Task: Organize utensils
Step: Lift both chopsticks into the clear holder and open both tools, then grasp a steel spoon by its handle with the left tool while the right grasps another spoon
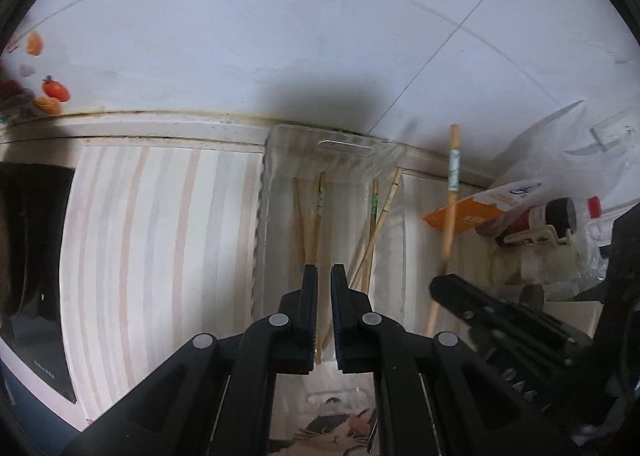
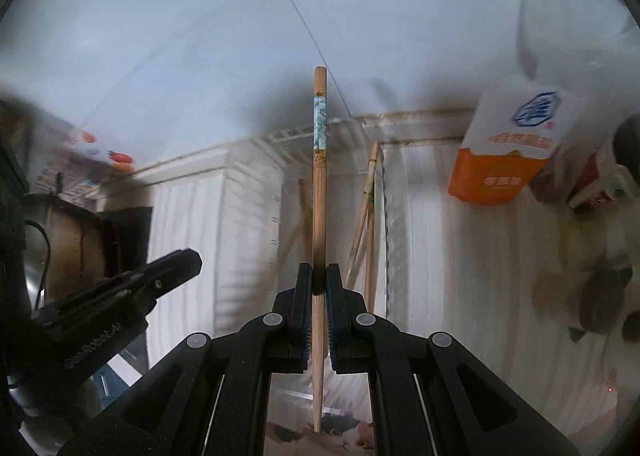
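The long bamboo chopstick with a pale blue patterned band near its top (image 2: 319,192) stands almost upright between the pads of the right gripper (image 2: 319,284), which is closed tight on its lower part; the thin end sticks out below the jaws. In the left wrist view the same chopstick (image 1: 451,192) is to the right of the clear plastic tray with a slot handle (image 1: 344,144), not yet over it. In this tray several other bamboo chopsticks (image 1: 372,232) already lie, crossing each other (some have green marks, I cannot count them surely). The left gripper (image 1: 324,280) hovers over the near end of the tray with only a narrow gap between its jaws; I cannot tell if it holds anything. The tray rests on a striped cloth (image 1: 160,236). An orange and white carton (image 2: 508,144) leans behind, to the right.

I judge the step to be carrying one chopstick to the tray. The next move calls for bringing it over the tray, laying it flat along the others, then opening.
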Demonstrator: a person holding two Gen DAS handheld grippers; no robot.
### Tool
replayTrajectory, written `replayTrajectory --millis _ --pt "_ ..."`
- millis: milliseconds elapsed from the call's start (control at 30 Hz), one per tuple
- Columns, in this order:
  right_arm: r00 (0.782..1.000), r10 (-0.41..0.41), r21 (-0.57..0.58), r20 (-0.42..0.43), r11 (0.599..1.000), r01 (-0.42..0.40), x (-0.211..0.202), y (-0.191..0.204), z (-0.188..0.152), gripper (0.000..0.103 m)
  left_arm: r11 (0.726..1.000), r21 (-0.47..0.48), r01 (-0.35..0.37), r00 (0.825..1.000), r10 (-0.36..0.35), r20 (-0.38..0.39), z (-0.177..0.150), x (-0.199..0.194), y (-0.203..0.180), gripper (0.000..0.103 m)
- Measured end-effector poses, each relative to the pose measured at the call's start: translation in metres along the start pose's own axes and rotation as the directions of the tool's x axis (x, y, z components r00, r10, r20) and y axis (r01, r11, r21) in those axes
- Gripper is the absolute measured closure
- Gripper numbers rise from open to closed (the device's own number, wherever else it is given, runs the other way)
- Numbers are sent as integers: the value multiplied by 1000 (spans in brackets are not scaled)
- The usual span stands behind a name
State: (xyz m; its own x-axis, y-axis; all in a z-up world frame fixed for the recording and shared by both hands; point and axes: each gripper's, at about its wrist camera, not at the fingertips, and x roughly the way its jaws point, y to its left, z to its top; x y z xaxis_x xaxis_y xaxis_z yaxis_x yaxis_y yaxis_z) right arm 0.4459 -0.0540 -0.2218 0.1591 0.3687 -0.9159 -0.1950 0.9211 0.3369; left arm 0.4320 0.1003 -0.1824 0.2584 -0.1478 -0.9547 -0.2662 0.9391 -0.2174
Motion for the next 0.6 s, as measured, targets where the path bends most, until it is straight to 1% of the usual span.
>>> replayTrajectory --millis 100,133,200,267,333,367,400,433,467,500,567,600 --pt "999 -12 2 -42 1000 12 20 -2 6 96 1000 6 -10 1000 10 -7 2 9 -1 99" --pt "997 -10 0 -74 1000 10 30 -2 8 96 1000 14 -13 1000 14 -10 3 10 -2 99" --pt "993 -25 8 -115 1000 26 40 -3 7 96 999 13 -35 999 35 -8 2 11 0 96" --pt "994 -29 14 -108 999 30 42 -10 4 92 997 17 -71 997 72 -2 -1 11 2 94" --pt "996 -37 36 -85 999 41 38 -19 0 69 994 21 -109 994 109 14 -5 9 4 92" --pt "997 -39 43 -70 998 42 34 -22 -2 68 989 18 -145 989 144 36 -11 5 8 88" --pt "998 -47 48 -50 998 50 29 -27 -5 68 986 15 -165 985 164 48 -14 4 10 76" --pt "998 -59 49 -34 997 60 23 -30 -9 68 981 13 -192 979 190 72 -19 0 13 69" --pt "998 -67 57 -20 996 68 18 -35 -15 68 976 4 -219 970 218 105 -27 -6 16 55" --pt "997 -71 66 -7 995 71 11 -39 -21 68 971 -2 -240 963 238 127 -33 -10 18 45" --pt "997 -81 84 16 993 79 -2 -48 -35 68 966 -15 -258 951 257 174 -44 -19 24 40" --pt "996 -82 94 24 992 80 -9 -54 -43 65 963 -25 -267 944 267 196 -50 -24 27 28"
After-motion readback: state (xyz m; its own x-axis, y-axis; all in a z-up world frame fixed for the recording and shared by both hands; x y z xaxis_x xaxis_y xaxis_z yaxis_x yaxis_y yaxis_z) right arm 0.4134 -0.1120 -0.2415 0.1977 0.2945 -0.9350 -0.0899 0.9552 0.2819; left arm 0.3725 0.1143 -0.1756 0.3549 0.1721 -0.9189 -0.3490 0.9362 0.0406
